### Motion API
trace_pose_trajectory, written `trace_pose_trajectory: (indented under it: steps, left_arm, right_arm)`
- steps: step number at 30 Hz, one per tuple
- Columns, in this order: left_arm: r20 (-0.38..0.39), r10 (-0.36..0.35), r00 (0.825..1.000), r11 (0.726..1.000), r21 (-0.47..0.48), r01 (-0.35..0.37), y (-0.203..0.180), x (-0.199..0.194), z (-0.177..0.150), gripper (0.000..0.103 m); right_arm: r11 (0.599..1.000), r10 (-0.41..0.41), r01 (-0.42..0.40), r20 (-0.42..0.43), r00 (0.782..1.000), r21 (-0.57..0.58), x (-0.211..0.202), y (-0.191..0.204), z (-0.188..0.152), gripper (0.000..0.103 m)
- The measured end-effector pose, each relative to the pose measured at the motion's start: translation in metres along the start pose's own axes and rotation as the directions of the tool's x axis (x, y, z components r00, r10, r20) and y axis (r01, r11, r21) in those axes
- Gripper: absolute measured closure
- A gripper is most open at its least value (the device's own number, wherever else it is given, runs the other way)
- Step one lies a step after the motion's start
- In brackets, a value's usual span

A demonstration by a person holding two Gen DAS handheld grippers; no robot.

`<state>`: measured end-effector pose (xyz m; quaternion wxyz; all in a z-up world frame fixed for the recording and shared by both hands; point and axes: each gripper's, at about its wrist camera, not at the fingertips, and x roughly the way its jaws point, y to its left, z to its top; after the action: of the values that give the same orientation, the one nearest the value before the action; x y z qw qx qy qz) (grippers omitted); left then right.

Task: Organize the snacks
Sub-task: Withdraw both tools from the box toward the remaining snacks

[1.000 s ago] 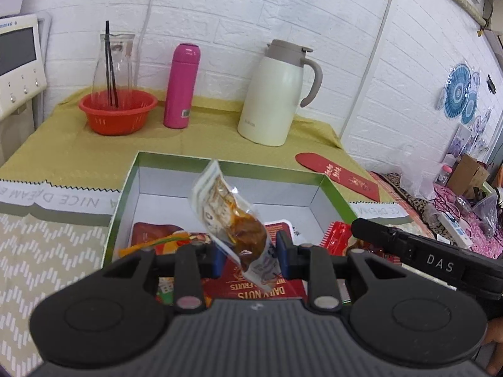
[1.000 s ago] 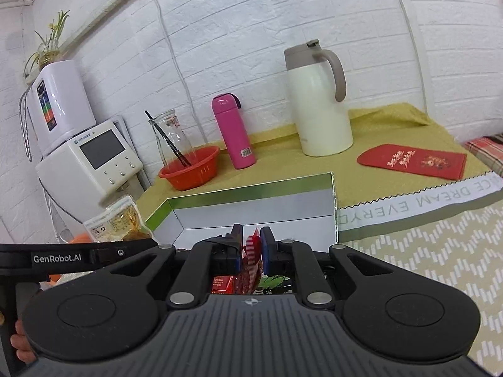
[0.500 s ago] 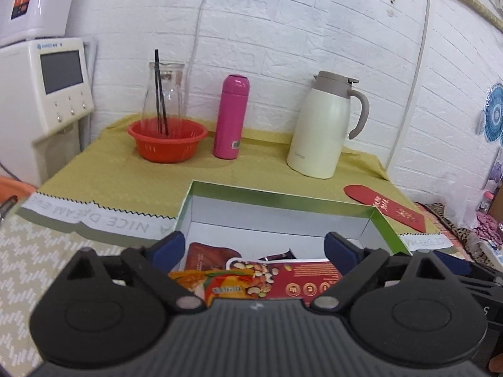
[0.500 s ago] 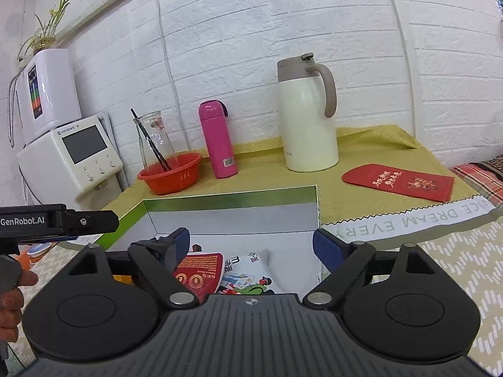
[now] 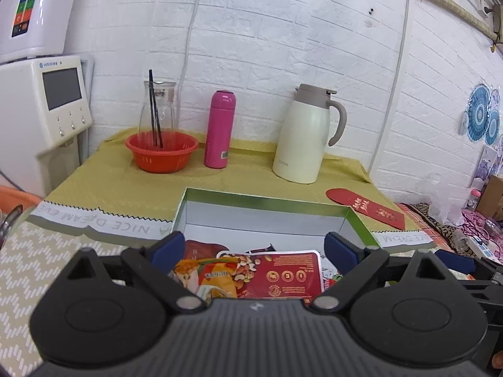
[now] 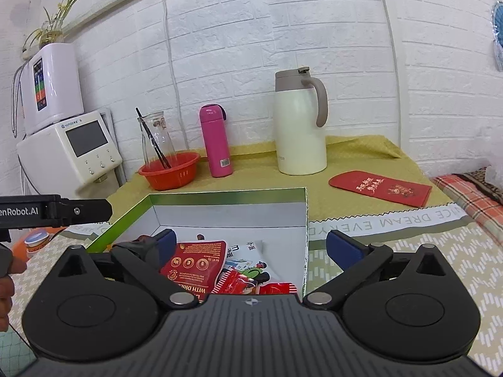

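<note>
An open green-rimmed box [image 5: 264,199] [image 6: 226,192] with white walls sits on the table and holds several snack packets. A red nut packet [image 5: 283,273] [image 6: 195,264] lies on top, with an orange packet [image 5: 201,278] at its left, a white printed packet [image 6: 251,254] and small red wrappers [image 6: 239,284]. My left gripper [image 5: 254,248] is open and empty over the box's near side. My right gripper [image 6: 251,245] is open and empty over the box too. The left gripper's body [image 6: 53,212] shows at the left of the right wrist view.
At the back stand an orange bowl [image 5: 162,152] with a glass carafe [image 5: 158,110], a pink bottle [image 5: 219,128] and a cream thermos jug [image 5: 303,135]. A red envelope [image 5: 364,207] lies right of the box. A white appliance [image 5: 41,106] stands at the left.
Both grippers opened and let go of their snack packets, which now lie in the box. Both grippers then rose and drew back a little.
</note>
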<state>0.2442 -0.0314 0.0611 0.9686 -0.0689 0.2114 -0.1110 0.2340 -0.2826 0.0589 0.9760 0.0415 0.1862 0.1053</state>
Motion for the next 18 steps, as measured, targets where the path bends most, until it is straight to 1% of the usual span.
trace_pose_trajectory:
  steps: [2, 4, 7, 10, 15, 18]
  left_arm:
    - [0.008, -0.024, 1.000, 1.000, 0.004, 0.024, -0.002, -0.014, -0.001, 0.009]
    - [0.011, -0.026, 1.000, 1.000, 0.007, 0.026, -0.004, -0.027, -0.002, 0.009]
    - [-0.005, -0.043, 0.999, 0.999, 0.001, 0.043, -0.005, -0.047, -0.007, 0.009]
    - [-0.013, -0.057, 0.998, 0.998, -0.002, 0.057, -0.003, -0.066, -0.019, 0.009]
    - [-0.050, -0.079, 0.996, 0.996, -0.031, 0.078, 0.010, -0.087, -0.052, 0.009]
    - [-0.092, -0.081, 0.992, 0.996, -0.043, 0.077, 0.017, -0.092, -0.073, 0.009]
  right_arm:
    - [0.999, -0.023, 0.023, 0.005, 1.000, -0.044, -0.013, 0.006, 0.002, 0.000]
    - [0.998, -0.028, 0.028, 0.007, 1.000, -0.061, -0.028, 0.009, 0.003, 0.000]
    - [0.998, -0.003, 0.003, -0.012, 1.000, -0.056, -0.050, 0.011, 0.003, 0.000]
    - [0.997, 0.024, -0.028, -0.052, 0.998, -0.068, -0.067, 0.013, -0.003, 0.000]
    - [0.994, 0.069, -0.078, -0.108, 0.992, -0.076, -0.088, 0.018, -0.028, 0.000]
    - [0.990, 0.062, -0.078, -0.128, 0.990, -0.119, -0.094, 0.021, -0.051, 0.000]
